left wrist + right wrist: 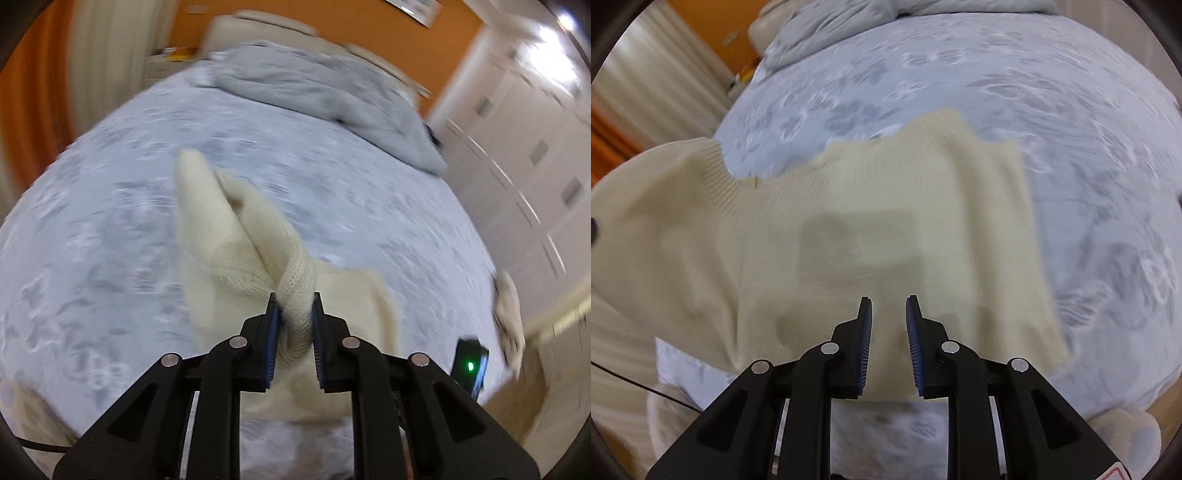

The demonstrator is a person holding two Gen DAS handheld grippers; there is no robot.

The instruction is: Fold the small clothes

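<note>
A small cream knit sweater (886, 206) lies on a pale blue patterned bed (1071, 129). My left gripper (295, 301) is shut on a bunched part of the sweater (299, 291) and holds it lifted above the bed, with a sleeve trailing away. My right gripper (888, 301) is open and empty, hovering just above the flat body of the sweater near its lower edge. Its shadow falls on the knit. The sweater's left part rises out of the right wrist view.
A crumpled grey duvet (325, 92) lies at the head of the bed. White wardrobe doors (524, 147) stand to the right. A cream cloth (511, 321) hangs at the bed's right edge. A black device with a green light (471, 365) sits nearby.
</note>
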